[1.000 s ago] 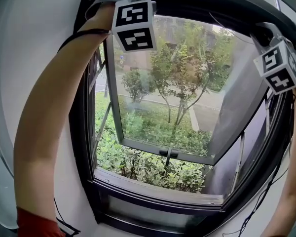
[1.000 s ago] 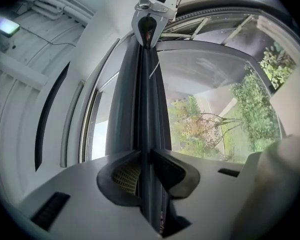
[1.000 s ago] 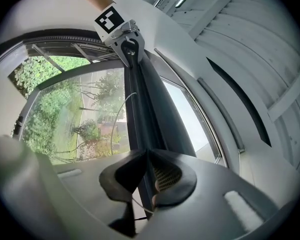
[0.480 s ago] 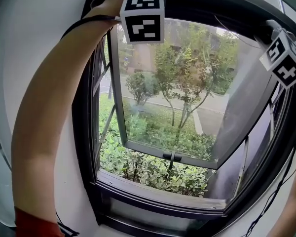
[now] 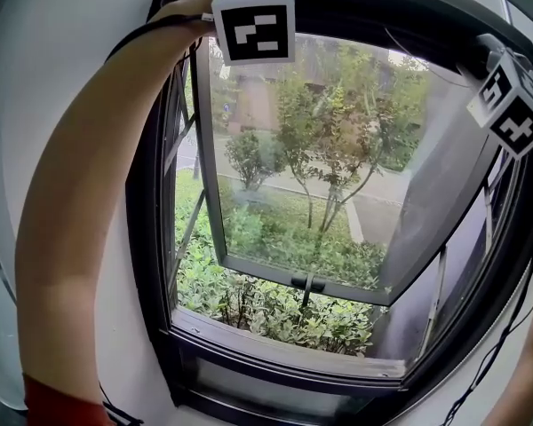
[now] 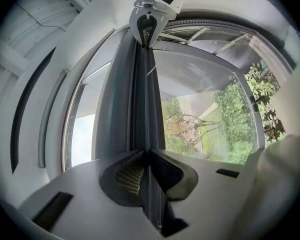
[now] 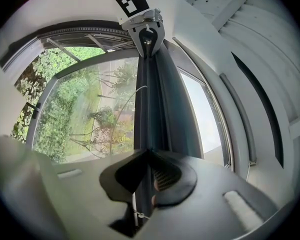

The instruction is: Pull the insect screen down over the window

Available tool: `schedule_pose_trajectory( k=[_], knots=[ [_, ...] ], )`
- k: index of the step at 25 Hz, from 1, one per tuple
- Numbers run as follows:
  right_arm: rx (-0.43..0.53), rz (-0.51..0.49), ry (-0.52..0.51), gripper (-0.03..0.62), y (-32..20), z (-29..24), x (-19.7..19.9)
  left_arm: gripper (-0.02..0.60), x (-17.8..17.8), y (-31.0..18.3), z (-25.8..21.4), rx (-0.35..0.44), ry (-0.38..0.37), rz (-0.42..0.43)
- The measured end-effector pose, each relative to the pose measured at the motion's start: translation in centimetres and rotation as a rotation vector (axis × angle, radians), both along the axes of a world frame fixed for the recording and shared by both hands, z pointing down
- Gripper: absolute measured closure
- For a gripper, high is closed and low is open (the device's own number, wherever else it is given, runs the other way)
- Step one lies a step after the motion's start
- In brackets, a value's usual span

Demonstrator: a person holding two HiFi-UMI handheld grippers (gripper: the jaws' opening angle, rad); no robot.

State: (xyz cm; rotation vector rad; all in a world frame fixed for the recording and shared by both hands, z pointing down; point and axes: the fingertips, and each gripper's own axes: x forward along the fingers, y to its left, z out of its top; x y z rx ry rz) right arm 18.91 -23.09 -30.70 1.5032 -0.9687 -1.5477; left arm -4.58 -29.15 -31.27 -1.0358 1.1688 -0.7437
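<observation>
Dark bar (image 6: 147, 109): the insect screen's pull rail. It lies along the top of the window frame (image 5: 151, 238). The opening below it is uncovered, so the screen looks not yet drawn.
Left gripper (image 6: 149, 158): at the frame's top left, jaws pinched tight on the bar with nothing else between them.
Right gripper (image 7: 149, 159): at the frame's top right, jaws clamped on the same bar in the same way.
Step in hand: probably the start of the downward pull.
Doing it well: bring both ends down together and level so the bar does not skew in the frame's side tracks. Pull straight down, close to the frame, and grip firmly, because the bar is thin and smooth.
Around: a glass sash (image 5: 293, 193) swings outward beyond the frame, with its handle (image 5: 307, 282) at its lower edge. Shrubs (image 5: 266, 304) grow outside, below the frame.
In the way: the sash sits outside the frame's plane and is likely clear of the screen's path. A black cable (image 5: 489, 344) hangs by the frame's right side and could snag.
</observation>
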Motion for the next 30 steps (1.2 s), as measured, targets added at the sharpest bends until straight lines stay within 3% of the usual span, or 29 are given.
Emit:
schedule_pose_trajectory(
  k=[7,18,30],
  knots=[
    [-0.021,0.008,-0.002,0.554,-0.2,0.1,0.2,0.551,0.0,-0.1,0.0,-0.039,-0.031,-0.057],
    [-0.013,0.023,0.017,0.563,0.0,0.7,0.1,0.554,-0.2,0.2,0.6,-0.026,0.001,-0.054],
    [-0.056,0.006,0.031,0.566,0.4,4.0,-0.1,0.558,-0.2,0.4,3.9,-0.045,-0.006,0.022]
  ],
)
